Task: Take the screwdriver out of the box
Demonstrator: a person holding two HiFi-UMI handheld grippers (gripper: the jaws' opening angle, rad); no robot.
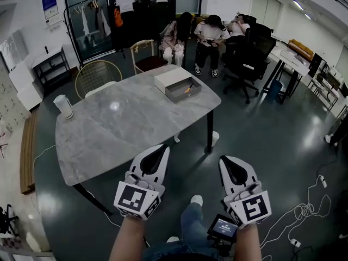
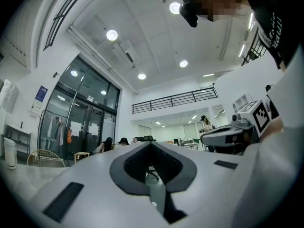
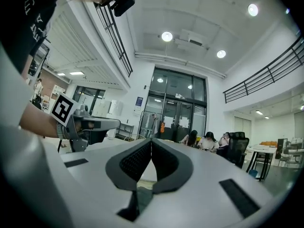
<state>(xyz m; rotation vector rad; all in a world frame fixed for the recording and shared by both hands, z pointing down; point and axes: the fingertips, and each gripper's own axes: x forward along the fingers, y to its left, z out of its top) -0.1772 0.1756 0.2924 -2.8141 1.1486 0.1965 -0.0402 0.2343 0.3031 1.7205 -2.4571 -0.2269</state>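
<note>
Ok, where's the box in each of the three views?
Head view: box on the table's far right corner.
Left gripper view: not visible; the left gripper fills the lower picture.
Right gripper view: a pale patch between the fingers may be it; cannot tell.
Shared landmark: the seated people.

On the table's far right corner, the box, screwdriver perhaps inside; cup at left edge.
</note>
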